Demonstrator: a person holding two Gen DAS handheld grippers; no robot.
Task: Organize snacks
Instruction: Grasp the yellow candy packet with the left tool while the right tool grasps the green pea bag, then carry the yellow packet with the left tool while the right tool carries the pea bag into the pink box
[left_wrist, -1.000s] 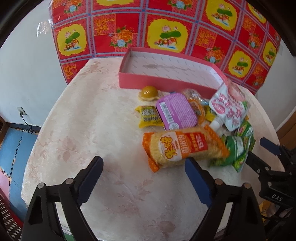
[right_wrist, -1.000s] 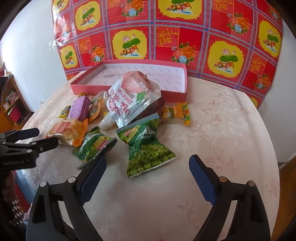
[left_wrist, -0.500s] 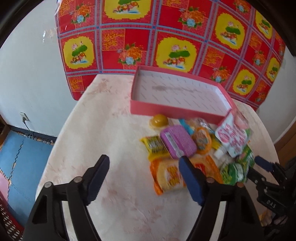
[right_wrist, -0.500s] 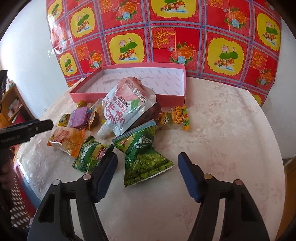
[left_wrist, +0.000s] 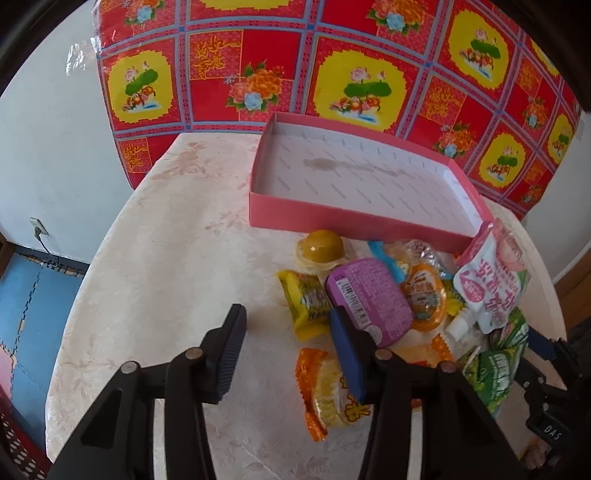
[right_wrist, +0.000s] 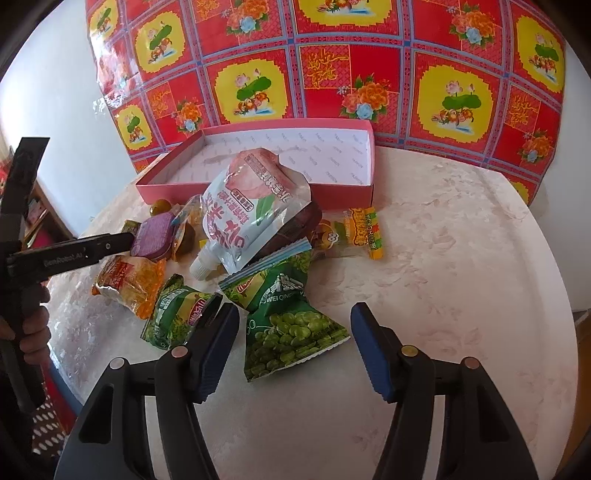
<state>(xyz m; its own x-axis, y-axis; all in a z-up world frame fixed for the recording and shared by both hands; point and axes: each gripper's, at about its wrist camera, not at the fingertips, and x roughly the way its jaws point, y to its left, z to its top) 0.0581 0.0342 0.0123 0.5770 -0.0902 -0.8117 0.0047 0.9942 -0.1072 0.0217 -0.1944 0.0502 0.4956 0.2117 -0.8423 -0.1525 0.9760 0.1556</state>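
Note:
A pile of snacks lies on the round table in front of an empty pink box (left_wrist: 354, 177), which also shows in the right wrist view (right_wrist: 295, 155). The pile holds a purple tub (left_wrist: 369, 299), a yellow packet (left_wrist: 306, 302), an orange rice-cracker bag (left_wrist: 328, 391), a white spouted pouch (right_wrist: 243, 214) and a green pea bag (right_wrist: 284, 325). My left gripper (left_wrist: 291, 354) is open and empty, above the table at the yellow packet and purple tub. My right gripper (right_wrist: 295, 350) is open and empty, its jaws either side of the green pea bag.
A second green bag (right_wrist: 177, 314) lies left of the pea bag. A candy strip (right_wrist: 362, 232) lies right of the pile. A yellow jelly cup (left_wrist: 321, 247) sits by the box wall. A red floral cloth (left_wrist: 332, 74) hangs behind. The table edge (left_wrist: 70, 332) drops off at left.
My left gripper has risen, moved toward the purple tub and narrowed its jaws. My right gripper has narrowed its jaws a little and stayed over the pea bag.

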